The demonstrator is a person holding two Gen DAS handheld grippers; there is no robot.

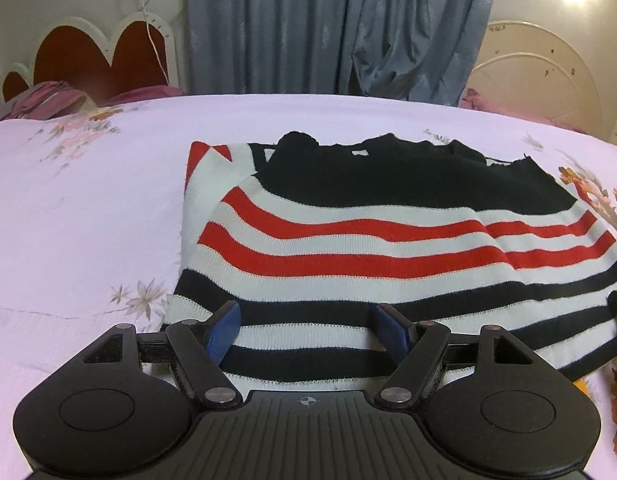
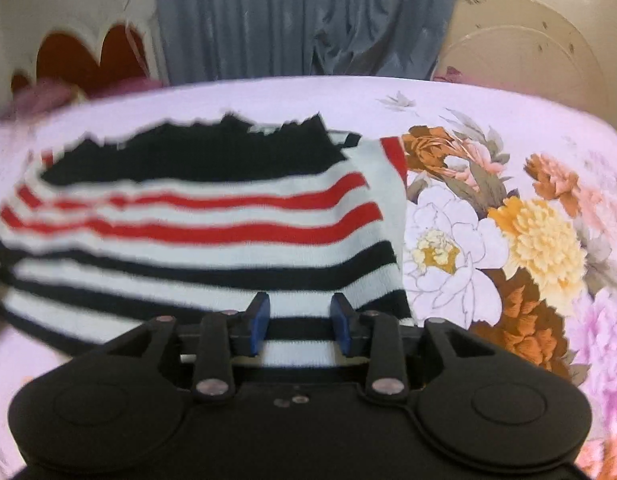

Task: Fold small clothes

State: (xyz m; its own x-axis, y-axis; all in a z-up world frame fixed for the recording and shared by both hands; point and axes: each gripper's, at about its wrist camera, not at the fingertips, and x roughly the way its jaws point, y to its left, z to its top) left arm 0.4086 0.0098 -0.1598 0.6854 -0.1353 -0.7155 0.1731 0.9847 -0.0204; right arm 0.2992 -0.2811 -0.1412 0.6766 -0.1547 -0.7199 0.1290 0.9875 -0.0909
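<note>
Floral bedsheet [image 2: 508, 240] under a striped sweater [image 1: 348, 240], grey curtain [image 1: 308, 24] behind; both tongs apparently released.

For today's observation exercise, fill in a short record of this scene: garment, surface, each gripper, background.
garment: striped sweater, black, red and white, lying flat with sides folded in
surface: bedsheet with flower print
left gripper: open, over the sweater's near hem
right gripper: jaws apart, narrower gap, hem between them, grip unclear
background: blue-grey curtain, two headboards
</note>
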